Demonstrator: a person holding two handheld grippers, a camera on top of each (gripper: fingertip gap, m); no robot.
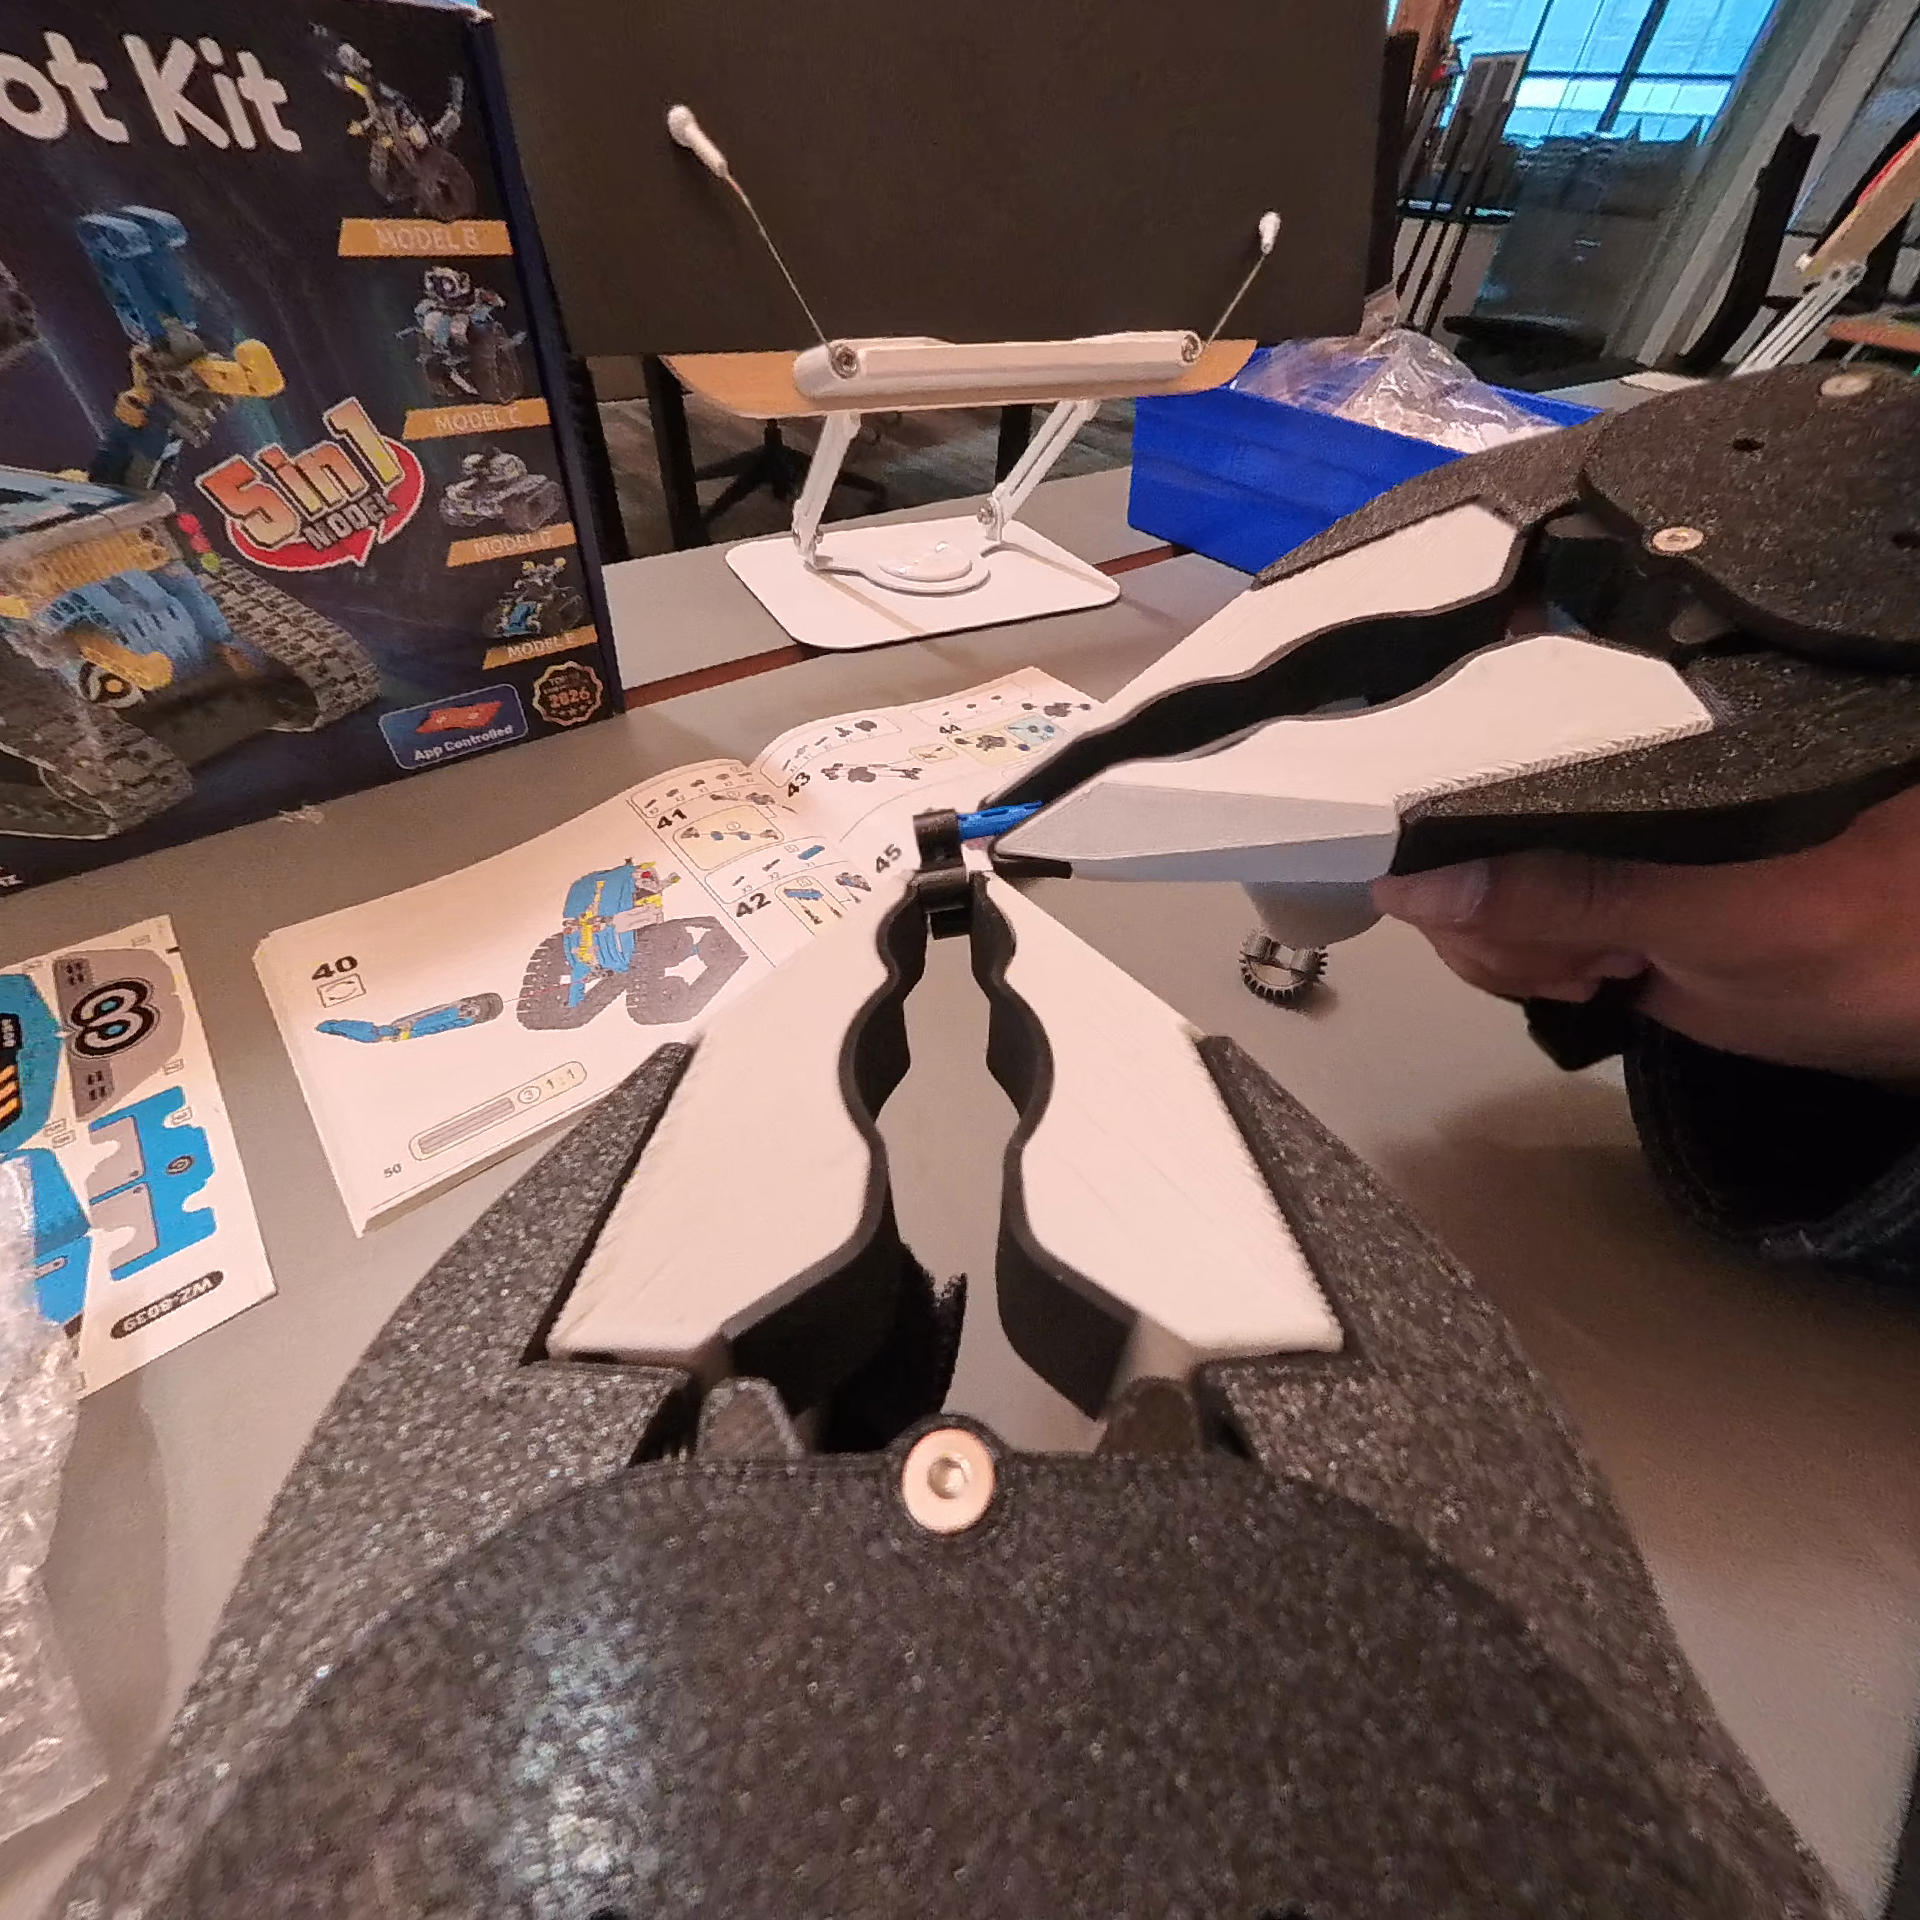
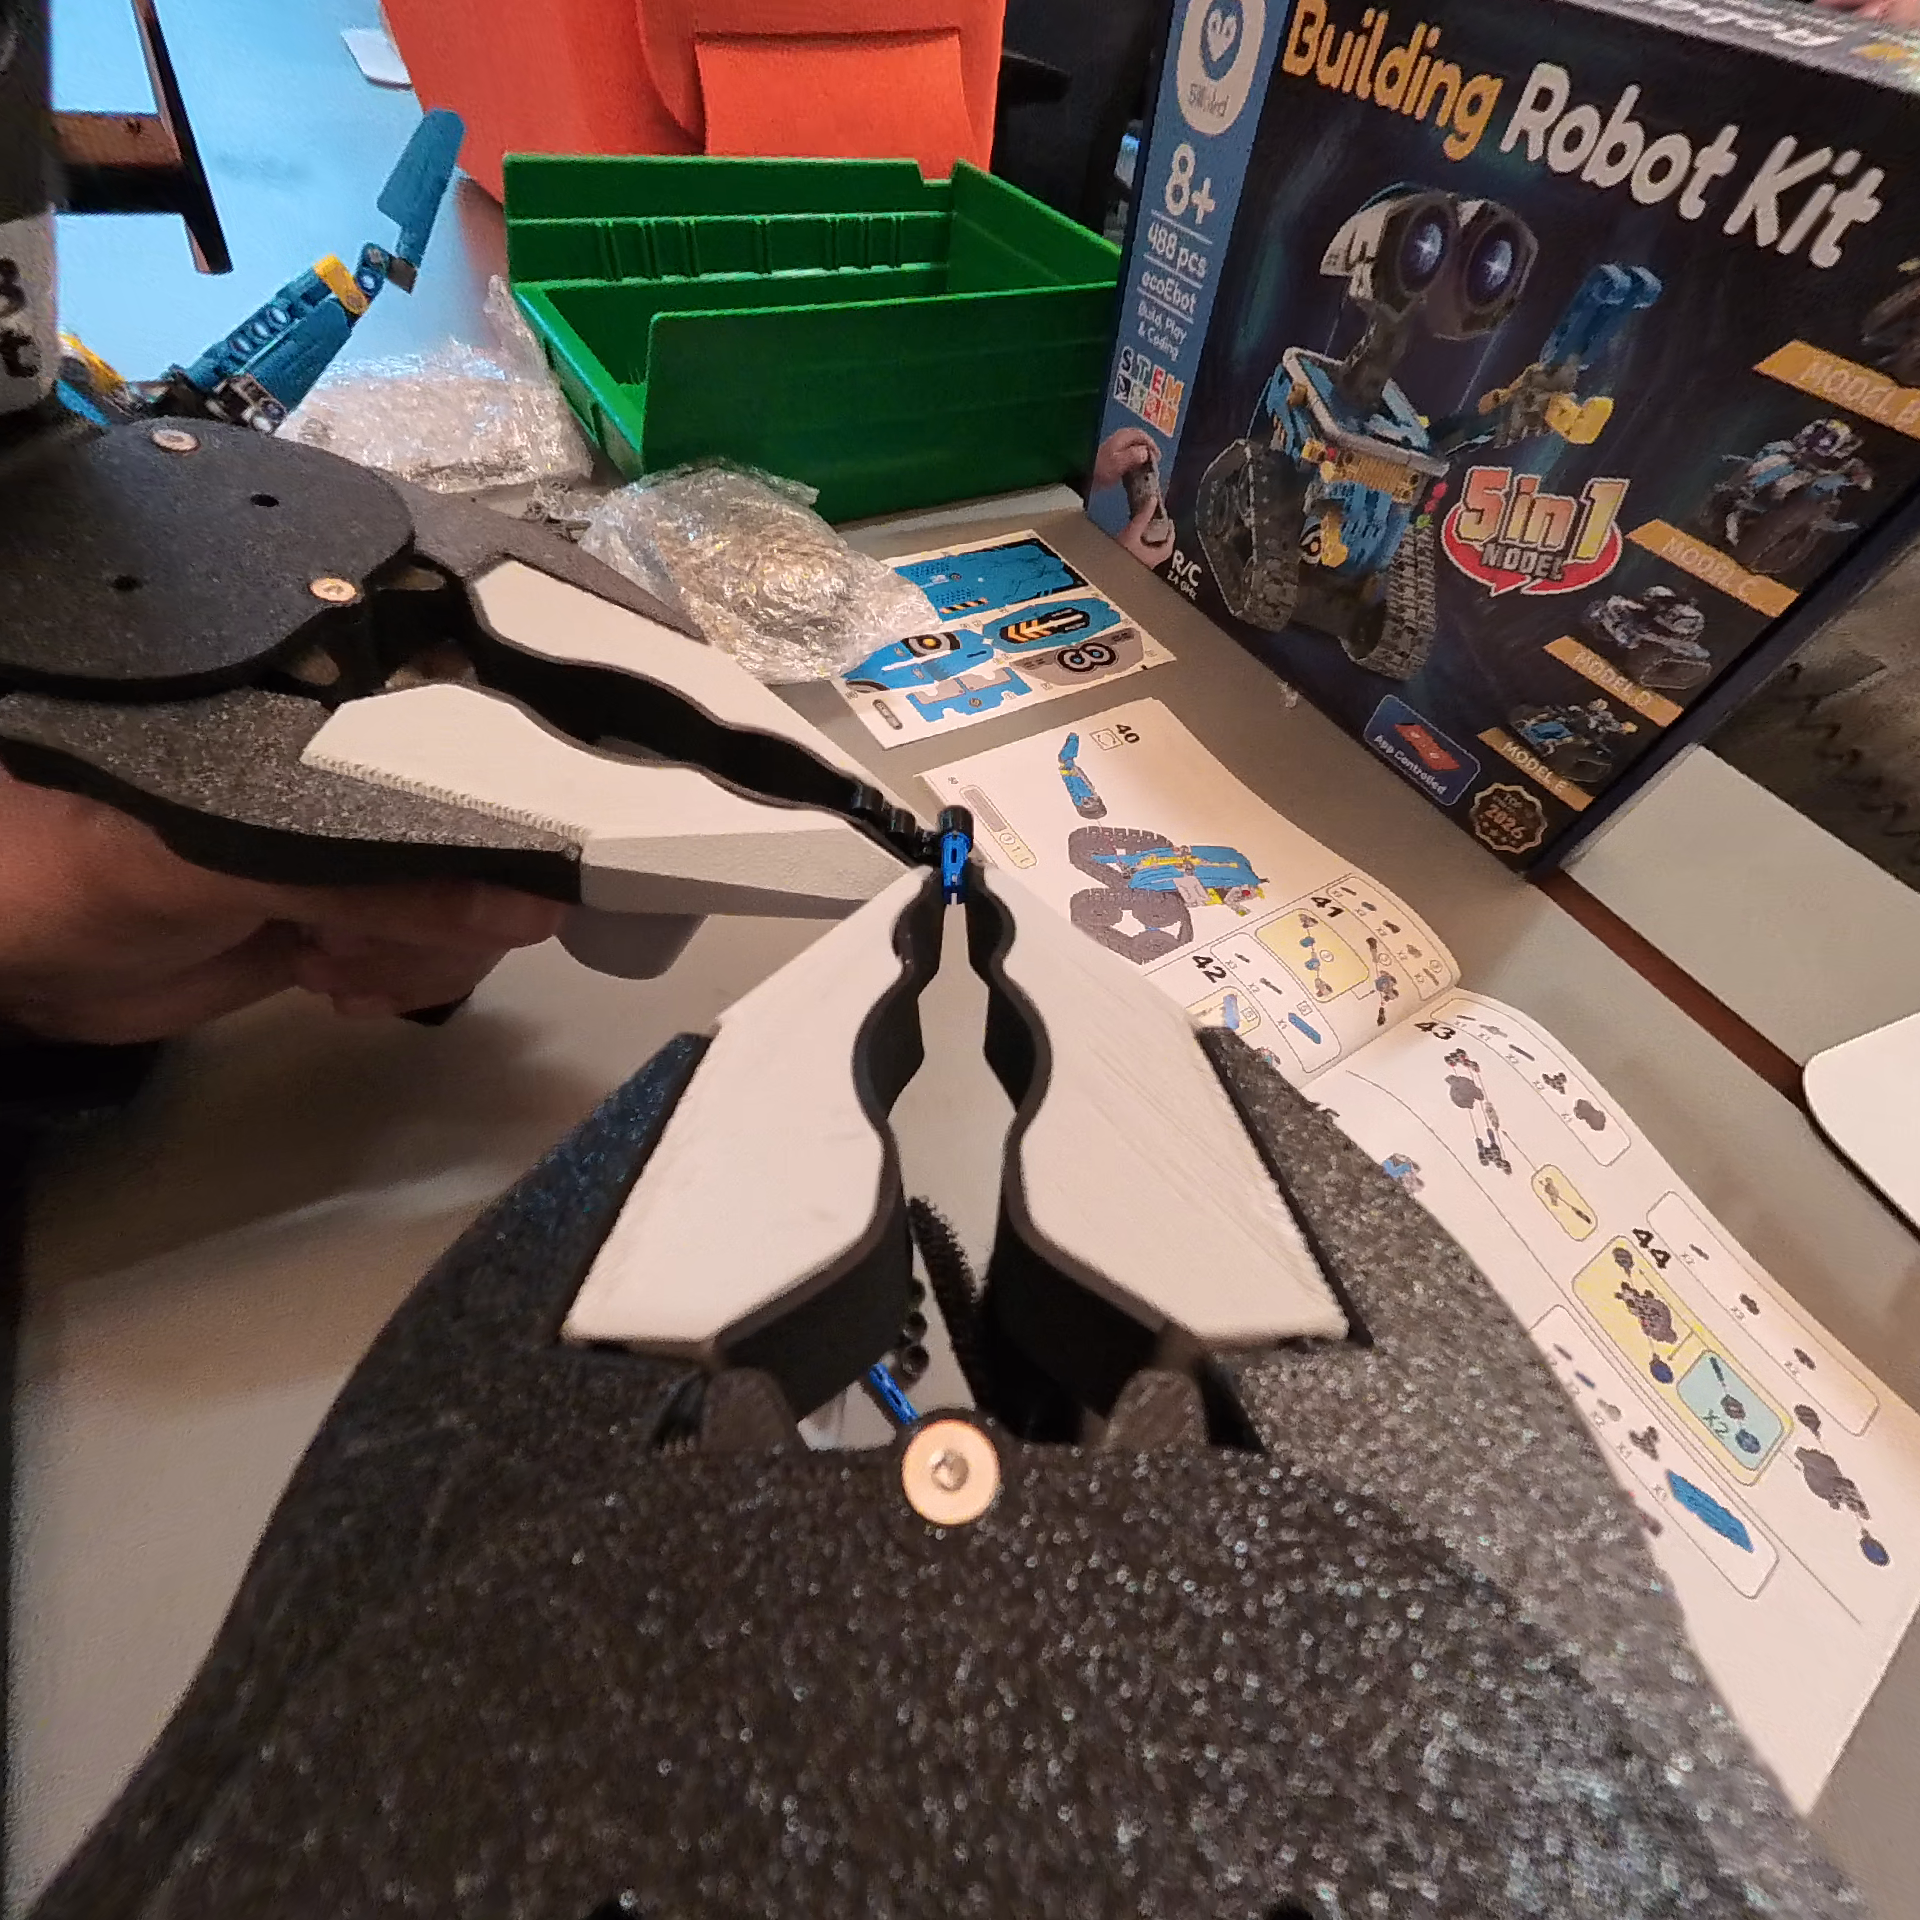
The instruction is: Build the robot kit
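My left gripper is shut on a small black connector piece, held above the open instruction booklet. My right gripper comes in from the right, shut on a short blue pin whose tip meets the top of the black connector. In the right wrist view, my right gripper holds the blue pin upright between its tips. The left gripper reaches in from the left with the black connector against the pin. A hand holds the right gripper.
A robot kit box stands at the back left. A sticker sheet and plastic bags lie by the booklet. There is a green bin, a blue bin, a white stand, a small grey gear and a part-built blue model. The tips of both grippers are at nearly the same place.
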